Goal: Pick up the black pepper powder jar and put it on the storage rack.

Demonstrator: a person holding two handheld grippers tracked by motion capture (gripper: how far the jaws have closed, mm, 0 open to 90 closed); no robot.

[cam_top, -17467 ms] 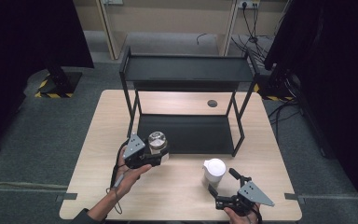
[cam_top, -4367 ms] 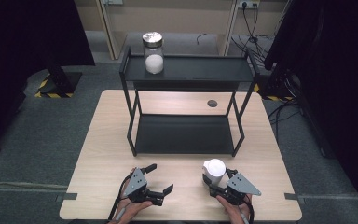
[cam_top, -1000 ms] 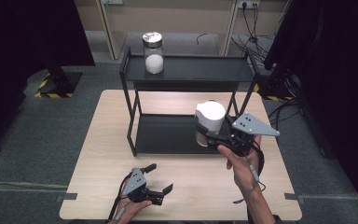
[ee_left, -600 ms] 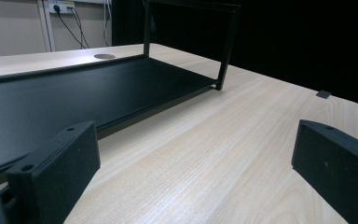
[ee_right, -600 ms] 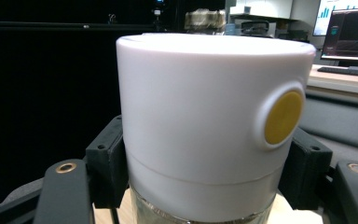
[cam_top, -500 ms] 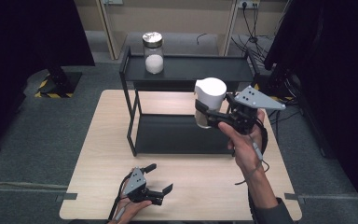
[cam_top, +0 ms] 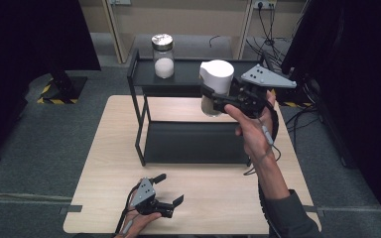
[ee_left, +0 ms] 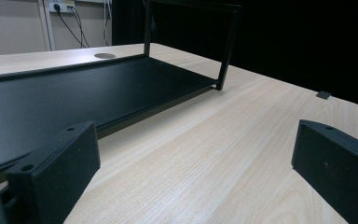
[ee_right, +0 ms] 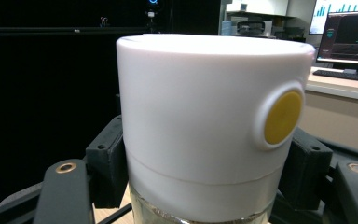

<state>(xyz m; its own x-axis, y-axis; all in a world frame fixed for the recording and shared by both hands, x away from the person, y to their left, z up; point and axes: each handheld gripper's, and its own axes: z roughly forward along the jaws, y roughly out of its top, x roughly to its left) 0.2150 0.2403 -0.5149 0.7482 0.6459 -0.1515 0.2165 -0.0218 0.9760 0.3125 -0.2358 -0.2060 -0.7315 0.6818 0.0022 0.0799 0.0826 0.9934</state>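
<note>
The right gripper [cam_top: 217,99] has its 2 jaws pressed on the sides of a jar [cam_top: 215,85]. In the right gripper view the black pads sit at 3 and 9 o'clock on the jar [ee_right: 205,126], just under its big white lid [ee_right: 196,93], where the glass begins. A yellow dot [ee_right: 283,116] is on the lid's side. Gripping below the wide lid is a smart hold, I think — the lid cannot slide down through the jaws.

The jar stands straight up, high in the air, at about 1 o'clock from the middle of the table [cam_top: 104,148]. It hangs just in front of the top shelf [cam_top: 188,74] of the black rack [cam_top: 141,124]. It is not on anything yet. My guess is that it is going up onto that shelf.

A second jar [cam_top: 163,55] with a silver lid and white stuff inside is already on that shelf, toward 11 o'clock. It is well apart from the held jar, so there looks to be room beside it.

The left gripper [cam_top: 166,194] rests low at 6 o'clock on the table, near the edge. Its jaws are spread wide with nothing between them — in the left gripper view only bare wood lies between the 2 pads [ee_left: 56,172]. It looks like it is just waiting out of the way.
</note>
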